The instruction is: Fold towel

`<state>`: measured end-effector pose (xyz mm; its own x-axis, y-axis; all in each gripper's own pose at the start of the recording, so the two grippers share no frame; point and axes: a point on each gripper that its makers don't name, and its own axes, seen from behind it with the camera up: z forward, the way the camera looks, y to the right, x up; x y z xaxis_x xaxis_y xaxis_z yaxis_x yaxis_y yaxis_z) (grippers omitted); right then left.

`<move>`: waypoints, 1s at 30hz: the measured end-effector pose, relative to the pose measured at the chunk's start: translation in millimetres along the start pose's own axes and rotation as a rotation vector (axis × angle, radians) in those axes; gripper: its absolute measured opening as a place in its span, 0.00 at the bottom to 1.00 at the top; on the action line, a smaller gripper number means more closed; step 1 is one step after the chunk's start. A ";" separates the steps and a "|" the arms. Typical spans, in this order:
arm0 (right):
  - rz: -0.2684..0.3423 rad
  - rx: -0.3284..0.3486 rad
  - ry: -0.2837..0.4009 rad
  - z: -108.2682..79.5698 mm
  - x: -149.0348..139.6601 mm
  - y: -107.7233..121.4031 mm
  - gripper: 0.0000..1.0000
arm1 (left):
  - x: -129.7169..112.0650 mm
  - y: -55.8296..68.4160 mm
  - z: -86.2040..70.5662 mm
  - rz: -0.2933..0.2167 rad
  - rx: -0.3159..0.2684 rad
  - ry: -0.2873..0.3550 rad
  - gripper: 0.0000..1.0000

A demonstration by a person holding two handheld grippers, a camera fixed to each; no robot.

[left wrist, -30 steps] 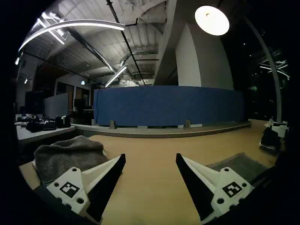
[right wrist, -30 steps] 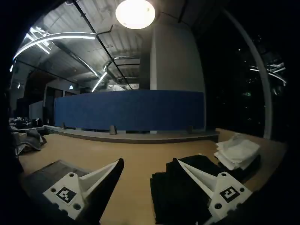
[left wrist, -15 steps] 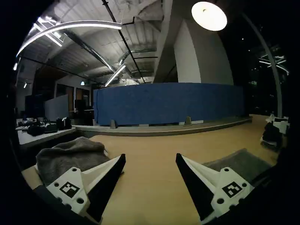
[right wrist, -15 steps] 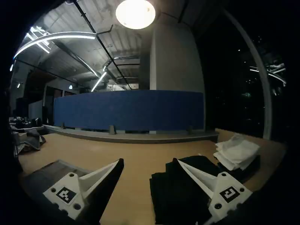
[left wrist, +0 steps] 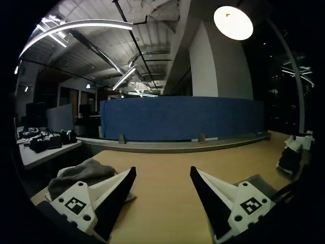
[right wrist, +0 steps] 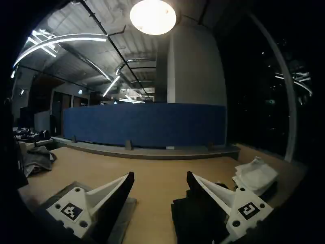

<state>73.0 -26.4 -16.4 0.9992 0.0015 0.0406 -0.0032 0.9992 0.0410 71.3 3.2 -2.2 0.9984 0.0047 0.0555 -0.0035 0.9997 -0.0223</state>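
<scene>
My left claw (left wrist: 161, 168), my right claw (right wrist: 159, 173): both spread wide, empty. One grey towel (left wrist: 264, 181): flat on table (left wrist: 170, 158) between my claws; likely soft, light, limp; pinch a near corner. Farther: crumpled towel (left wrist: 81, 173), blue partition (left wrist: 178, 118).

Lifted both tongs, L gripper (left wrist: 162, 168) & R gripper (right wrist: 160, 173), so I now see over the blue partition (left wrist: 178, 118) to lights (left wrist: 142, 94) behind it. Below the partition, crumpled grey towel (left wrist: 81, 173) sank partly behind my L finger; black stack (right wrist: 195, 211) & white stack (right wrist: 256, 175) sit lower.
</scene>
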 end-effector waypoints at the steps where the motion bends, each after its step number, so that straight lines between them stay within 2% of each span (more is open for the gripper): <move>1: 0.007 0.005 -0.003 -1.9 7.4 -1.3 1.00 | 7.2 2.7 -2.0 -0.006 -0.013 0.002 0.97; 8: 0.026 0.018 -0.034 -13.2 44.3 -3.0 1.00 | 48.0 8.1 -12.4 -0.063 -0.066 -0.027 0.97; 11: 0.027 0.028 -0.048 -17.7 54.9 -5.4 1.00 | 62.3 10.4 -16.9 -0.065 -0.087 -0.033 0.97; 17: 0.021 0.046 -0.059 -25.6 68.6 -7.1 1.00 | 77.2 26.0 -24.4 -0.008 -0.138 -0.054 0.97; 23: 0.006 0.062 -0.072 -31.8 74.3 -8.5 1.00 | 84.1 33.8 -31.7 -0.008 -0.166 -0.063 0.97; 26: -0.012 0.081 -0.098 -35.3 72.0 -11.8 1.00 | 82.5 39.6 -35.5 -0.004 -0.191 -0.080 0.97; 30: -0.049 0.142 -0.167 -41.0 59.6 -23.7 1.00 | 75.6 45.8 -39.6 0.039 -0.230 -0.114 0.97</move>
<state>134.3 -48.2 -55.9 0.9776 -0.0660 0.1998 0.0281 0.9820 0.1869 148.7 48.5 -38.6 0.9850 0.0585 0.1624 -0.0159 0.9676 -0.2520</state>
